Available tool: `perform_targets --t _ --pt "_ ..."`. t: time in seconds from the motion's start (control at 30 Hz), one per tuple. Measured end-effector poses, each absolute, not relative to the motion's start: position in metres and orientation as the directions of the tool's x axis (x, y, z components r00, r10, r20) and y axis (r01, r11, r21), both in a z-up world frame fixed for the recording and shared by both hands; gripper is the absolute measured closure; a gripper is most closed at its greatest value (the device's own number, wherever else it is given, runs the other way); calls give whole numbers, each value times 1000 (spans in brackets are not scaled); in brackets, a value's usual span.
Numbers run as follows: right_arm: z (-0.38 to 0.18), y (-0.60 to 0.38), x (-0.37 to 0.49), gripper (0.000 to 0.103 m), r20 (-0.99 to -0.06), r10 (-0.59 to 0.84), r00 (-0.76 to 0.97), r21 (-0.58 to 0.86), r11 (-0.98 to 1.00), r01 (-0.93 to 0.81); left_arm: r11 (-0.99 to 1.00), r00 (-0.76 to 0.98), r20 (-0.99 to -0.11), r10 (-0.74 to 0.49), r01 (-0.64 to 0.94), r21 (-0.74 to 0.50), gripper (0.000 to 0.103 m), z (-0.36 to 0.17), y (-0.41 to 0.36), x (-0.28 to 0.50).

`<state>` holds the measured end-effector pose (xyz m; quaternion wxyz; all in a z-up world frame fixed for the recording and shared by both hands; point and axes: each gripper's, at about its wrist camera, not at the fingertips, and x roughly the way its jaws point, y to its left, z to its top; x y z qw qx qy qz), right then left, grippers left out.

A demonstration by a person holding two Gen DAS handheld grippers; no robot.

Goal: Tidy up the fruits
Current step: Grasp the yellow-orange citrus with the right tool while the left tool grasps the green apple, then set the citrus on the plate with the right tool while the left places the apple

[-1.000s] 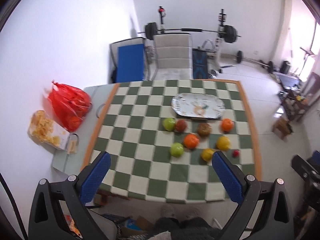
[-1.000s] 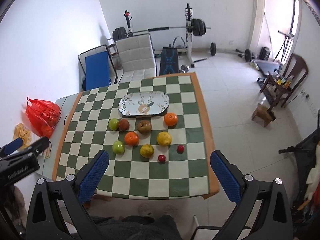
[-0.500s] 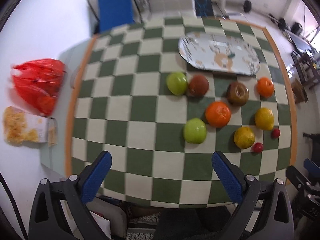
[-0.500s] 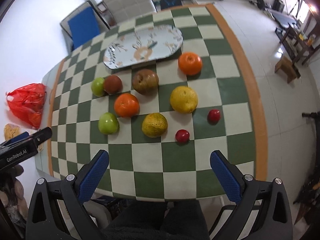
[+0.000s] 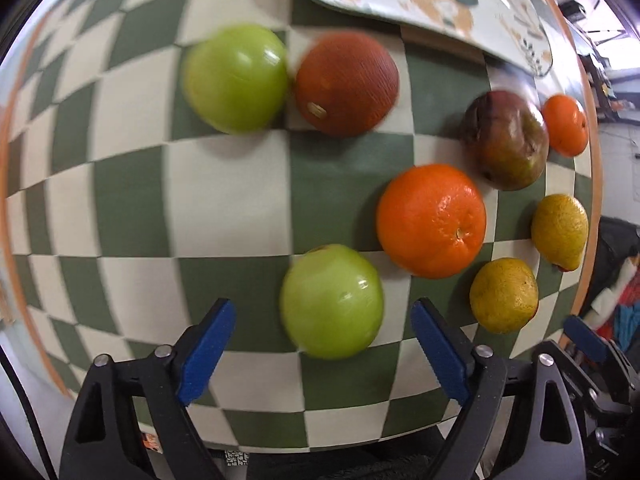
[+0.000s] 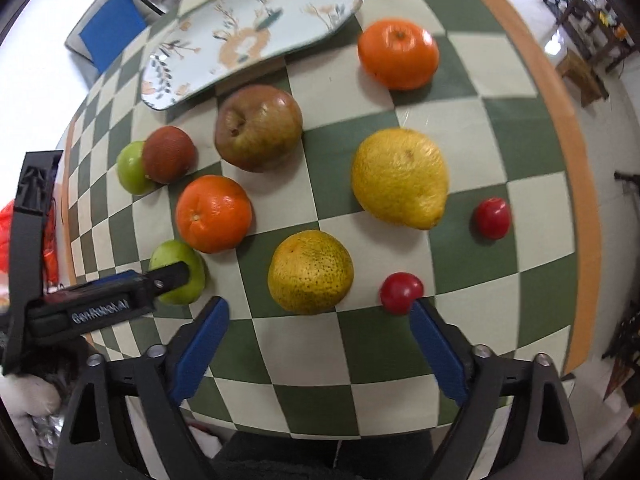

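Several fruits lie on the green-and-white checked table below a patterned oval plate (image 6: pixel 248 36). My left gripper (image 5: pixel 322 312) is open, low over the table, its blue fingers on either side of the near green apple (image 5: pixel 332 300), not touching it. Beyond it lie an orange (image 5: pixel 432 220), a second green apple (image 5: pixel 236 78) and a red-brown fruit (image 5: pixel 346 84). My right gripper (image 6: pixel 319 306) is open just short of a speckled yellow citrus (image 6: pixel 310 272). A small red fruit (image 6: pixel 401 293) sits by its right finger. A lemon (image 6: pixel 400 178) lies farther on.
A dark blotchy apple (image 6: pixel 258 128), another orange (image 6: pixel 396 54) and a second small red fruit (image 6: pixel 492 218) also lie on the cloth. The table's orange border (image 6: pixel 560 120) runs down the right. A blue-seated chair (image 6: pixel 112 28) stands behind, a red bag (image 6: pixel 6 220) at left.
Both grippers have dropped down and forward toward the table. The left one now straddles the near green apple, the right one has closed in on the speckled citrus. No fruit has moved.
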<state>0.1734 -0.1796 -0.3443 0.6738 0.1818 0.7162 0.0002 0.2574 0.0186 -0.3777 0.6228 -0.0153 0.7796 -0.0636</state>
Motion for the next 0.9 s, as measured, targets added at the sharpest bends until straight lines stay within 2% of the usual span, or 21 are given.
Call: perform_targets --t 0.03,0.07,0.23,0.5,0.73,0.9 --pt "-350 -179 176 21 -960 278 -36 258 927 271 991 -238 -965 -106 56 -123 47 -384 17 258" --pt "-355 -178 178 22 -956 291 -45 268 922 279 990 -246 -963 -110 56 -128 49 -388 16 258" --pt "-375 -172 186 28 -950 304 -72 271 917 294 988 -206 -976 -75 114 -100 49 -382 18 251" --pt "-399 -159 198 42 -951 285 -118 244 929 278 991 -196 -975 -102 60 -116 50 -396 33 252" --pt "-401 -146 193 43 -965 240 -106 210 949 237 990 -168 -980 -107 69 -120 50 -390 42 241" --pt "-380 -138 187 44 -950 305 -69 280 926 253 984 -119 -980 -162 52 -169 50 -339 51 229"
